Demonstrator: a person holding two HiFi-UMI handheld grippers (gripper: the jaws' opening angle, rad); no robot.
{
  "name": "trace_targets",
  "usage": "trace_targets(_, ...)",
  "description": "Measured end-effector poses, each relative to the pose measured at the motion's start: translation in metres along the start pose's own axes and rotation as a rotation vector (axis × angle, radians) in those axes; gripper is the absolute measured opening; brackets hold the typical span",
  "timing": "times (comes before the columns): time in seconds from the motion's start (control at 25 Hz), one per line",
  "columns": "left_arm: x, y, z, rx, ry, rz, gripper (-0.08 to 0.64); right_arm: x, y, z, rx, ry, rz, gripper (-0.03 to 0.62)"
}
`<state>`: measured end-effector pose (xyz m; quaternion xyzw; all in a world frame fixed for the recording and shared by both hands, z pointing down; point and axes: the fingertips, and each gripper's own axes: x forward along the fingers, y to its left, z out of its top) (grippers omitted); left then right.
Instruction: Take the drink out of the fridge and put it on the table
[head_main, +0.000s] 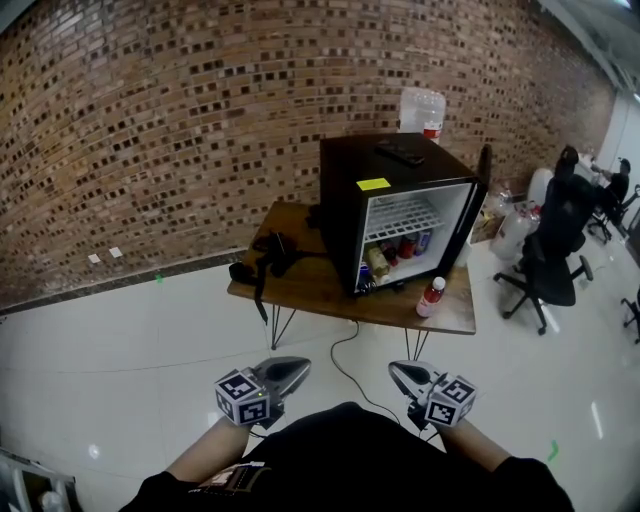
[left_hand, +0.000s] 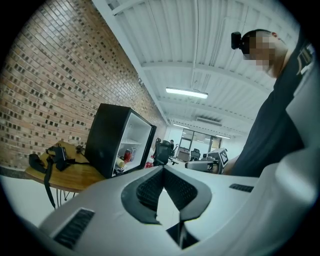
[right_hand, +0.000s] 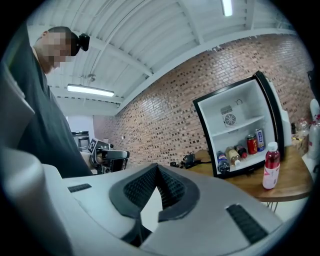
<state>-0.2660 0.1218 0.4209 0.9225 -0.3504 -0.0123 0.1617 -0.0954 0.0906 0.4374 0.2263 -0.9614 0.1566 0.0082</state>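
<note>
- Left tool (head_main: 300, 368) and right tool (head_main: 397, 370) both have their jaws together and hold nothing, well short of the counter (head_main: 310, 285).
- The red drink bottle (head_main: 431, 297) stands upright near the counter's front right corner, just outside the open fridge (head_main: 345, 200).
- The cans (head_main: 400, 250) on the fridge's bottom shelf are too small to tell apart.
- A black strapped thing (head_main: 272, 252) lies at the counter's left edge; I cannot tell what it is.

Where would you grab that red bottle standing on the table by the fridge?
Probably around the middle of its body, coming in level from the room side. The bottle stands upright near the table's front edge, with the open fridge behind it, so that side is free.
</note>
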Motion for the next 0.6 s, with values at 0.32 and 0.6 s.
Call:
trace_targets(0.32, -0.003, 0.0, 0.004, 0.004, -0.008, 0.002, 0.002, -0.002, 0.0, 0.003, -0.015, 0.002, 0.001, 0.012)
trace_targets(0.6, -0.011, 0.004, 0.002, -0.006, -0.009, 0.009, 0.002, 0.002, 0.003, 0.002, -0.021, -0.001, 0.006, 0.012)
